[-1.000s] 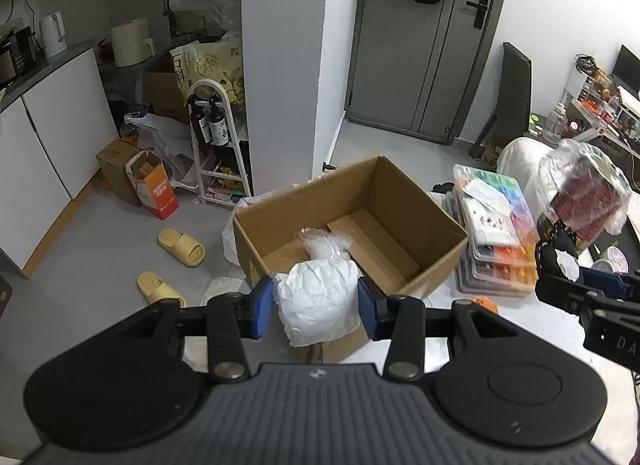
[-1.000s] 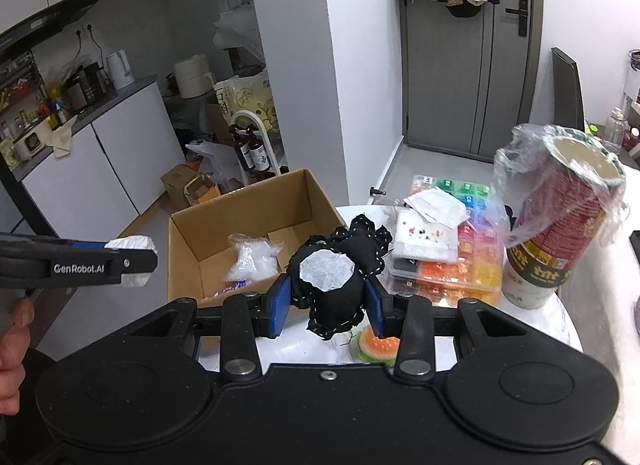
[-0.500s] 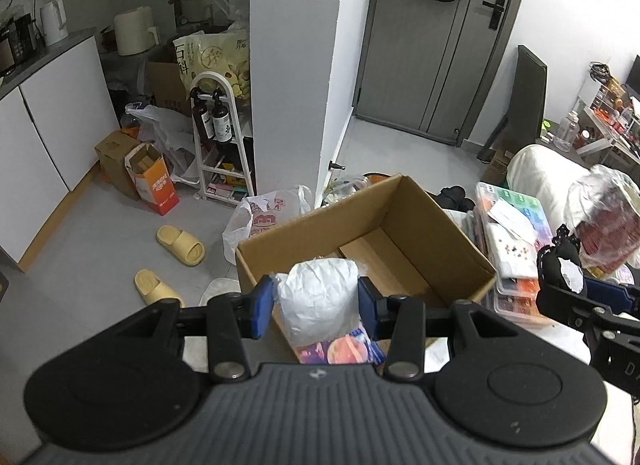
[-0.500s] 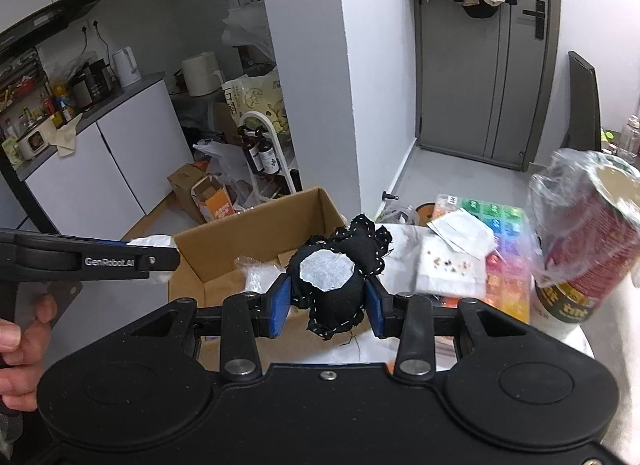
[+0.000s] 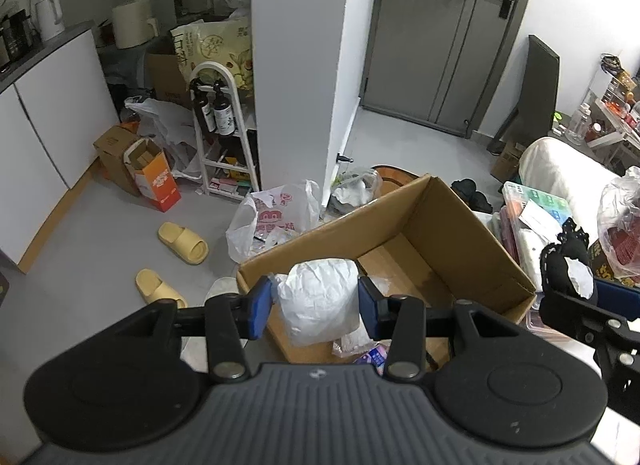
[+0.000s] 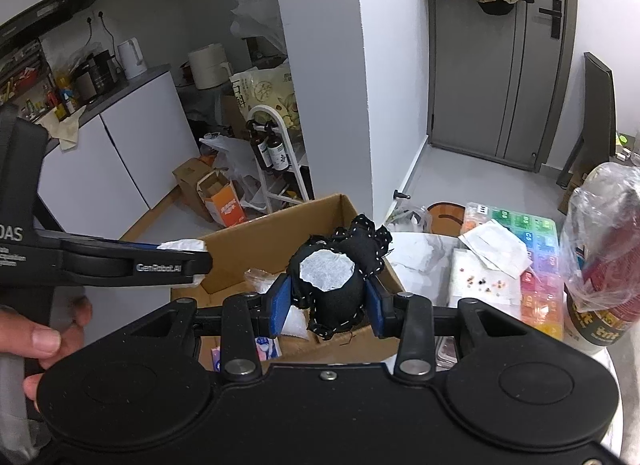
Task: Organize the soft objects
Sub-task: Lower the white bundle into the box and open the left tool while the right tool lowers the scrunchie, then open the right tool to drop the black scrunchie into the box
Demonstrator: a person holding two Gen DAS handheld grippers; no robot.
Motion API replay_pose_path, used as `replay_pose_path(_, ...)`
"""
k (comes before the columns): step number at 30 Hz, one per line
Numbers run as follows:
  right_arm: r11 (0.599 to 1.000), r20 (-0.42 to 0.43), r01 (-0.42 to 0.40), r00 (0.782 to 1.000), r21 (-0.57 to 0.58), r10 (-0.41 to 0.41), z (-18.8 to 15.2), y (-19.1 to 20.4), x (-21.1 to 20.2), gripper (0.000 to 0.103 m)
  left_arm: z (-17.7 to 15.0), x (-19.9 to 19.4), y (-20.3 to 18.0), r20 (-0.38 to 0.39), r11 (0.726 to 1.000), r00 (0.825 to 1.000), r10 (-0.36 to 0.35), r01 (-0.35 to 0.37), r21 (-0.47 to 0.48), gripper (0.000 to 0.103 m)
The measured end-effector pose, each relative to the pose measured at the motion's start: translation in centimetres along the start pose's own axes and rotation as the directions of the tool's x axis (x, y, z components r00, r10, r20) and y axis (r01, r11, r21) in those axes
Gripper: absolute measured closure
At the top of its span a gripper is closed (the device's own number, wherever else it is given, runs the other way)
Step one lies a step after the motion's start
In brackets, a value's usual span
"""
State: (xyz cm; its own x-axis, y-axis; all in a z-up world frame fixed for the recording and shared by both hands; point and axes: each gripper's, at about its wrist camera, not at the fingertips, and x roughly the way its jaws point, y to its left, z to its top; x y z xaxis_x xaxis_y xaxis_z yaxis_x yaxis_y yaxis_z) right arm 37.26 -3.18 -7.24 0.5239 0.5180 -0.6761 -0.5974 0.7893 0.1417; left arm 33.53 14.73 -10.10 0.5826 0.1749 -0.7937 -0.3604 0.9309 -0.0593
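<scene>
Spreading out beyond both tools, the grey floor (image 5: pixel 100 225) runs to white cabinets at far left, a white pillar (image 5: pixel 296 65) straight ahead and a grey door (image 5: pixel 440 45) further right. Left of the left hand-held gripper (image 5: pixel 316 301) lie two yellow slippers (image 5: pixel 182 243); a white rack with dark bottles (image 5: pixel 218 129) stands beyond them. This hand-held gripper is clenched on a white crumpled bundle (image 5: pixel 320 297), held over the near left corner of the open cardboard box (image 5: pixel 460 233). The box's near wall stands between the bundle and the box floor. To its right, the right hand-held gripper (image 6: pixel 327 301) is grasping a black stitched pouch (image 6: pixel 336 289) above the box's right edge. Right of it, on the white worktop (image 6: pixel 416 261), sit colourful organiser trays (image 6: pixel 536 257) and a red canister wrapped in plastic (image 6: pixel 600 265).
</scene>
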Motion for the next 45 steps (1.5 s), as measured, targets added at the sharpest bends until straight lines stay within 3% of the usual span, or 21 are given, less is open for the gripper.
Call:
replay_pose_path(4,1.000,-0.004,-0.003,1.000,-0.007,0.003,0.1,0.2,0.3,0.064,0.1,0.7,0.3,-0.029,1.000,1.000,-0.001,0.001,-0.015,0.056)
replay_pose_path(8,1.000,-0.017,-0.010,1.000,-0.020,0.009,0.1,0.6,1.0,0.064,-0.2,0.4,0.5,-0.021,1.000,1.000,0.023,-0.023,-0.009,0.045)
replay_pose_path(24,0.999,-0.084,-0.047,0.995,-0.007,0.046,0.8,1.9,3.8,0.063,-1.0,-2.2,2.7,-0.021,0.996,1.000,0.019,-0.020,-0.090,0.044)
replay_pose_path(25,0.999,-0.076,-0.052,0.996,-0.011,0.051,0.9,2.1,3.8,0.061,-1.1,-2.5,3.0,-0.019,0.995,1.000,0.019,-0.021,-0.100,0.044)
replay_pose_path(29,0.999,-0.031,-0.021,0.999,-0.040,0.020,1.5,2.8,3.0,0.027,-1.4,-3.7,3.9,-0.006,0.991,0.999,0.040,-0.040,-0.129,0.044)
replay_pose_path(31,0.999,-0.019,-0.015,1.000,-0.035,0.015,1.5,2.7,2.3,0.024,-1.4,-4.2,4.2,-0.004,0.990,0.999,0.043,-0.043,-0.134,0.043)
replay_pose_path(34,0.999,-0.029,-0.025,0.999,-0.030,0.024,1.4,2.7,1.4,0.022,-1.5,-5.0,4.3,0.007,0.989,0.999,0.051,-0.050,-0.138,0.034)
replay_pose_path(39,1.000,-0.016,-0.009,1.000,-0.023,0.009,1.0,2.7,-0.3,0.008,-2.0,-6.3,3.9,0.019,0.990,0.998,0.056,-0.053,-0.134,0.023)
replay_pose_path(45,1.000,-0.016,-0.012,1.000,0.009,0.012,0.3,2.5,-2.0,0.001,-2.6,-7.9,3.4,0.010,0.992,0.997,0.071,-0.069,-0.108,0.013)
